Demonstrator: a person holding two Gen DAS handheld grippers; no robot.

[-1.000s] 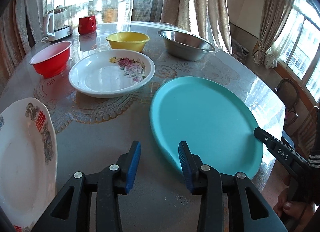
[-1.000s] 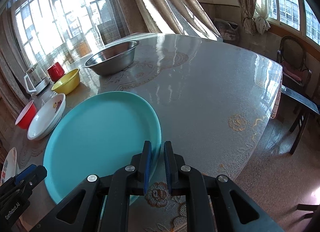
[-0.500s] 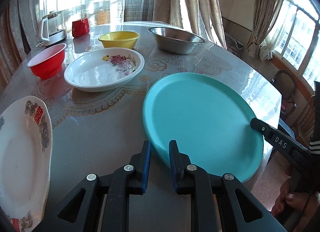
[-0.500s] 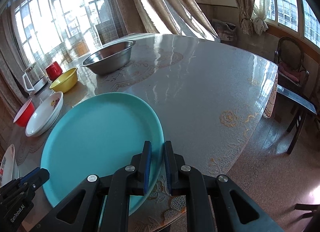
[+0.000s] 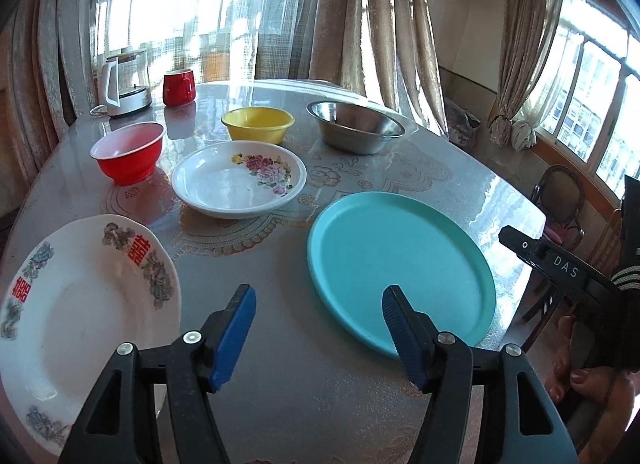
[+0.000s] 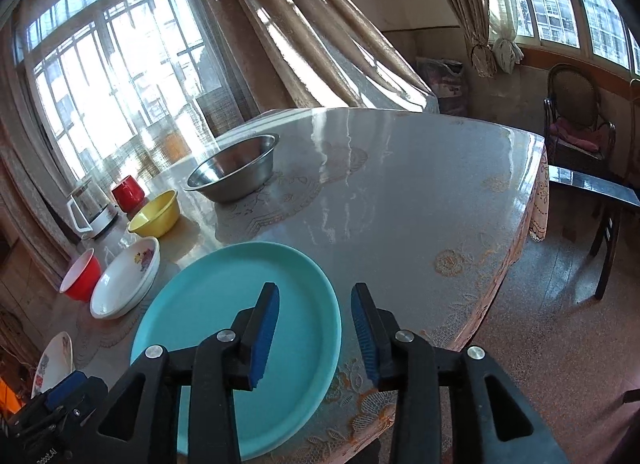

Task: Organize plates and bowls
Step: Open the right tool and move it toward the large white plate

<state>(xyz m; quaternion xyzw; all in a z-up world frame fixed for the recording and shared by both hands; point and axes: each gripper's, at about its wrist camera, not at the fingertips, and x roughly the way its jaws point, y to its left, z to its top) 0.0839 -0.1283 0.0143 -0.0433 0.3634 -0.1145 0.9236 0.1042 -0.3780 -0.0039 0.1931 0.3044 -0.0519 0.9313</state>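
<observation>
Beneath both grippers spreads a round table (image 5: 400,167) under a glossy lace-patterned cover, sunlit from curtained windows. Largest of the dishes, a teal plate (image 5: 400,264) lies flat just ahead of the tools, between them at the table's near edge; the left gripper (image 5: 316,328) hangs with jaws spread wide and empty, its right finger over the plate's near rim, while the right gripper (image 6: 314,336) is likewise released, its jaws straddling the plate's right rim without touching. Left of the left gripper sits a white plate with red characters (image 5: 80,304). Farther ahead rest a floral white dish (image 5: 238,179), a steel bowl (image 5: 354,131), a yellow bowl (image 5: 258,123) and a red bowl (image 5: 128,151).
</observation>
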